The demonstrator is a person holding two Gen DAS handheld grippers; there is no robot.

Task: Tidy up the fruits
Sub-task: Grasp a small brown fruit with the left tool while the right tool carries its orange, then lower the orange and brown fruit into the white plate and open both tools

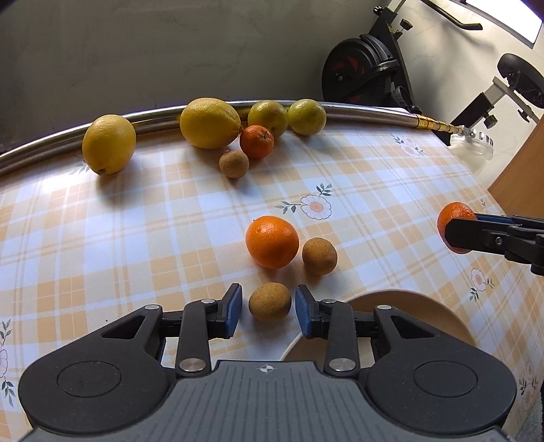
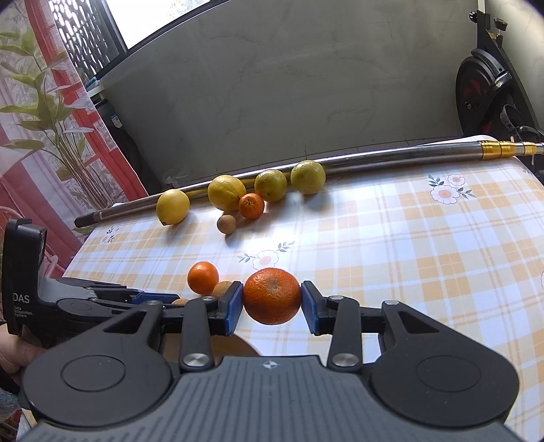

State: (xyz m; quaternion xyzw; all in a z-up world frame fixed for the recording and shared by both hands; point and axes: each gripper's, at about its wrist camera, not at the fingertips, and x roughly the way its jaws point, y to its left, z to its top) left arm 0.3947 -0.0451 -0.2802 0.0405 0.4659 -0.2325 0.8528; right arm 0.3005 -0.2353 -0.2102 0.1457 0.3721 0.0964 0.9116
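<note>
In the right wrist view, the left gripper (image 2: 159, 301) and the right gripper's left finger (image 2: 231, 311) hide most of two brown fruits (image 2: 221, 289). The plate (image 2: 234, 346) shows only as a sliver beneath that finger. In the left wrist view, the right gripper (image 1: 457, 234) is cut off by the frame edge and covers part of its mandarin (image 1: 454, 212). Contact of its pads there cannot be determined.

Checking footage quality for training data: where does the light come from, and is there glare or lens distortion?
Left wrist view: fruit such as the near orange casts soft shadows toward the camera; fisheye bows the metal pole. Right wrist view: the window is blown out, with glare on the tablecloth.
</note>
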